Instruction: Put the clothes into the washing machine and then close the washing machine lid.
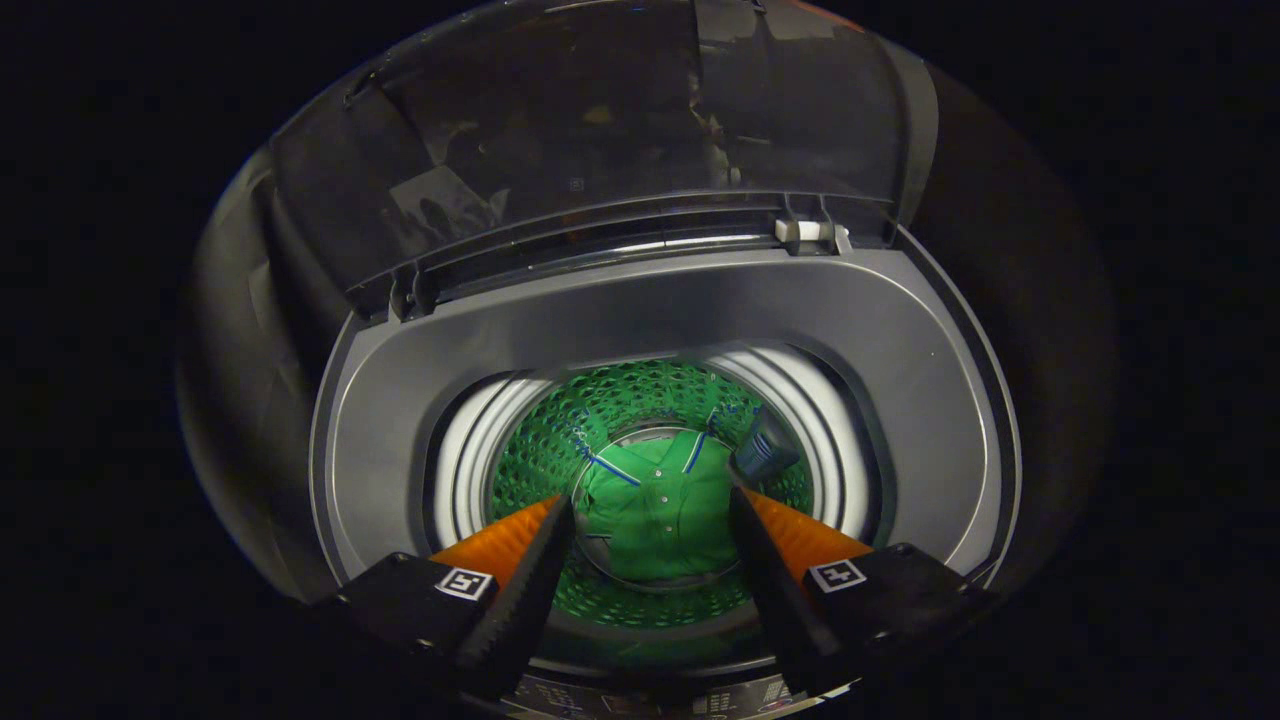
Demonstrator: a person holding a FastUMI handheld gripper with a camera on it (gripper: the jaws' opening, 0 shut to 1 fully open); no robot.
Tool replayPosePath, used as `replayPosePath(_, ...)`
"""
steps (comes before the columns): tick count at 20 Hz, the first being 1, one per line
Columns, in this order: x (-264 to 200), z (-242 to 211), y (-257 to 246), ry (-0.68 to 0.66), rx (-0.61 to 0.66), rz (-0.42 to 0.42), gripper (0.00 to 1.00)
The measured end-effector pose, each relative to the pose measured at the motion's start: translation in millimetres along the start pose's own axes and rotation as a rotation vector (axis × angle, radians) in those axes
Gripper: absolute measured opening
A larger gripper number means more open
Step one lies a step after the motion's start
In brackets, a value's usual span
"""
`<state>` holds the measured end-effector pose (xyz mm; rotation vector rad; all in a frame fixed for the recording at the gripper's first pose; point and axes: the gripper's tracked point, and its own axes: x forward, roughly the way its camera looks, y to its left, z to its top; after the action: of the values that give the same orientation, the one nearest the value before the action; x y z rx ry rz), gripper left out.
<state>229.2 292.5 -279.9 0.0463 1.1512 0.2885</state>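
I looked down into the drum (540,450); the shirt (660,515) lay at its bottom, 12 o'clock from my gripper (652,505); fingers spread, empty; loading looked done; the lid (600,140) stood open, unclosed.

Nothing really readable here, just marker tags and blurry panel print

Each finger mount of the gripper (652,505) carries a small square black-and-white marker tag (465,582), one on the left and one on the right, pattern only, no words. The fingers sit spread apart over the washing machine (660,300) opening. On the near edge there's a control panel strip (640,702) with tiny print and icons, way too small and dark to make out.
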Motion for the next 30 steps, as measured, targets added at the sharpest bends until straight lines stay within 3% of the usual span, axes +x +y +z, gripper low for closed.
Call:
replayPosePath(2,-11,7,4,-0.058,-0.009,0.011,0.99)
replayPosePath(6,-79,50,22,-0.332,-0.110,0.044,0.99)
replayPosePath(11,-203,165,57,-0.711,-0.166,0.074,0.98)
replayPosePath(15,-254,253,66,-0.805,-0.164,0.112,0.98)
replayPosePath(18,-227,302,54,-0.773,-0.115,0.112,0.98)
replayPosePath(22,-169,325,34,-0.697,-0.073,0.068,0.98)
replayPosePath(26,-158,331,25,-0.720,-0.137,0.006,0.99)
replayPosePath(30,-171,323,23,-0.785,-0.129,0.026,0.99)
